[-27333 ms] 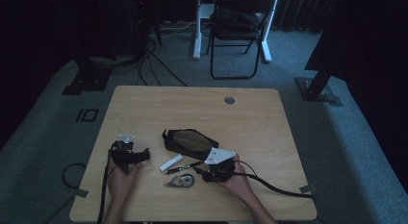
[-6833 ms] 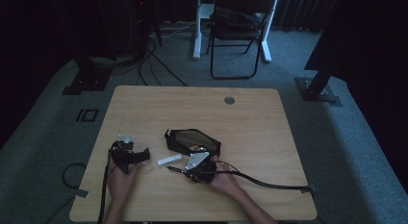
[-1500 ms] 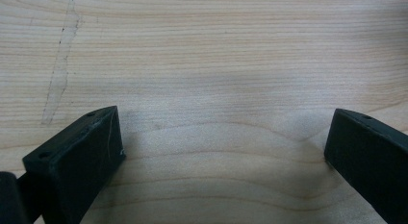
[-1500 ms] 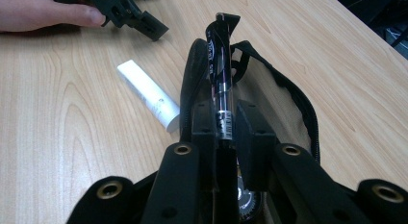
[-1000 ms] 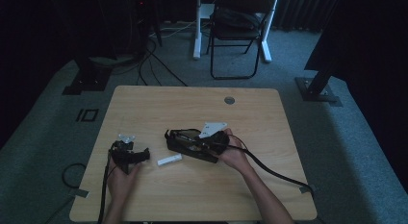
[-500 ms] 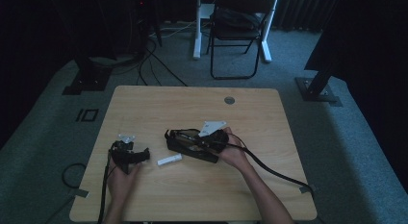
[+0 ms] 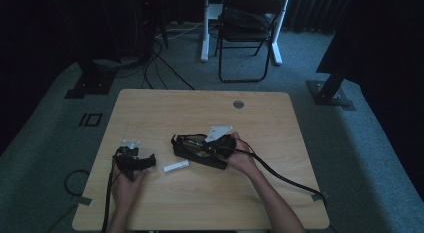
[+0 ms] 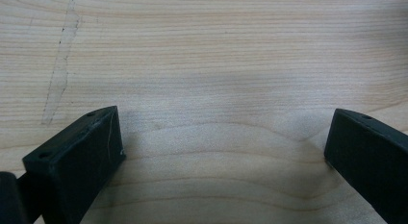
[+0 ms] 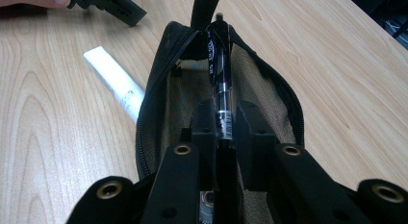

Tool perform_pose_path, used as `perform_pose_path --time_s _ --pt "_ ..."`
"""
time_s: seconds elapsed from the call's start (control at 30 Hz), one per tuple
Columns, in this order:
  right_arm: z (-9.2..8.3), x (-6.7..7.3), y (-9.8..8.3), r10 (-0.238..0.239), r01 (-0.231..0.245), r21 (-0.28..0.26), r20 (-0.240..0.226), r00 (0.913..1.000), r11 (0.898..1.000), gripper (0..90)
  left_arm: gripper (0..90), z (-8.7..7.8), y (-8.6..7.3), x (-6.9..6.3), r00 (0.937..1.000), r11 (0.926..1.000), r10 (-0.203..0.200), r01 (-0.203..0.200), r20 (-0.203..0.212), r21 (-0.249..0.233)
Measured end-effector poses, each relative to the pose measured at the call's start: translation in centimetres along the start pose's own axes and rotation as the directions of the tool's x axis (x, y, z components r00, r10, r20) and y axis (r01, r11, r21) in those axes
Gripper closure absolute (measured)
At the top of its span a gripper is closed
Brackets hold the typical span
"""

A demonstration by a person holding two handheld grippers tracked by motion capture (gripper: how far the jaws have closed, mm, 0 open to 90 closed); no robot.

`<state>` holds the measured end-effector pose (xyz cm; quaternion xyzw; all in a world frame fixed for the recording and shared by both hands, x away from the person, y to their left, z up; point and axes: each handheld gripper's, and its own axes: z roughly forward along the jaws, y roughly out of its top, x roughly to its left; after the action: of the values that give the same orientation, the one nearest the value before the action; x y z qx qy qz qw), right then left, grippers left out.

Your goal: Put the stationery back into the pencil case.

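Note:
A black zip pouch (image 7: 197,152) lies open in the middle of the table, its tan lining (image 9: 250,89) showing in the right gripper view. My right gripper (image 9: 222,119) hovers over the pouch's mouth, shut on a black pen (image 9: 217,65) whose far end points at the pouch's far corner. From above, that right gripper (image 7: 218,142) sits at the pouch's right end. A white stick-shaped thing (image 7: 176,166) (image 9: 115,82) lies on the wood just left of the pouch. My left gripper (image 7: 135,162) rests on the table at the left; its jaws (image 8: 223,147) stand wide apart over bare wood.
The wooden table (image 7: 280,123) has a round grommet (image 7: 238,104) near its far edge. Cables trail from both grippers off the front edge. A folding chair (image 7: 250,33) and stand legs sit on the carpet beyond the table.
The right gripper with the pen has shifted slightly left and down over the pouch's mouth. The left gripper and the white stick have not moved.

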<state>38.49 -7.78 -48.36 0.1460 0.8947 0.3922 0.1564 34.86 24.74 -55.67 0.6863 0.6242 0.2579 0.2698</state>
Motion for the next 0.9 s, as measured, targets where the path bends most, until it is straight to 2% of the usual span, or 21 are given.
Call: perform_pose_path --time_s 0.9 --pt "1.3 0.3 -0.5 -0.018 0.019 0.062 -0.009 0.9998 0.998 79.5 0.0 0.0 0.0 0.0 1.0000 1.0000 0.004 -0.004 0.000 0.003"
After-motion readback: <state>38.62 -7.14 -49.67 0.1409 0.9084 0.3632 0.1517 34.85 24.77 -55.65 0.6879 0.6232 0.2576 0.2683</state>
